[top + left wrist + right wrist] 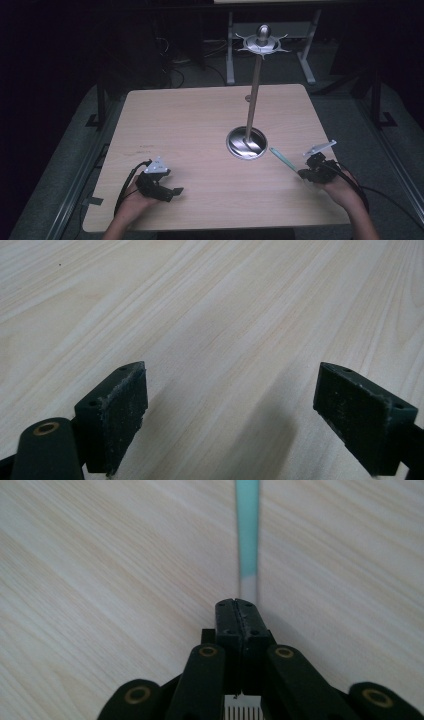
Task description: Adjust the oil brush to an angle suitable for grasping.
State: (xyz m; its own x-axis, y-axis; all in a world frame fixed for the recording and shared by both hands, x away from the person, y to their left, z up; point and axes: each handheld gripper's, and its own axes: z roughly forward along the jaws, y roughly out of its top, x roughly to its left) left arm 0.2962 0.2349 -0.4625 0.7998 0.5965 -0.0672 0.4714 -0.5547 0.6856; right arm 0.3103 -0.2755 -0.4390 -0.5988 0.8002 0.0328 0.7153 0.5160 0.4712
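Note:
My right gripper (303, 173) is near the table's right edge, pointing up-left toward the stand. Its jaws are shut on the white end of a thin teal strip (283, 159). In the right gripper view the teal strip (248, 527) runs straight away from the closed fingertips of that gripper (241, 606), just above the wood. My left gripper (171, 194) lies low at the front left, held by a hand. In the left gripper view it (232, 390) stands wide open, with only bare table between the pads.
A metal stand has a round base (246, 143) on the light wooden table (190, 120), right of centre. Its thin pole (254, 90) rises to a disc with hooks (263, 45). Cables trail from both grippers. Dark floor and desk legs lie beyond the table.

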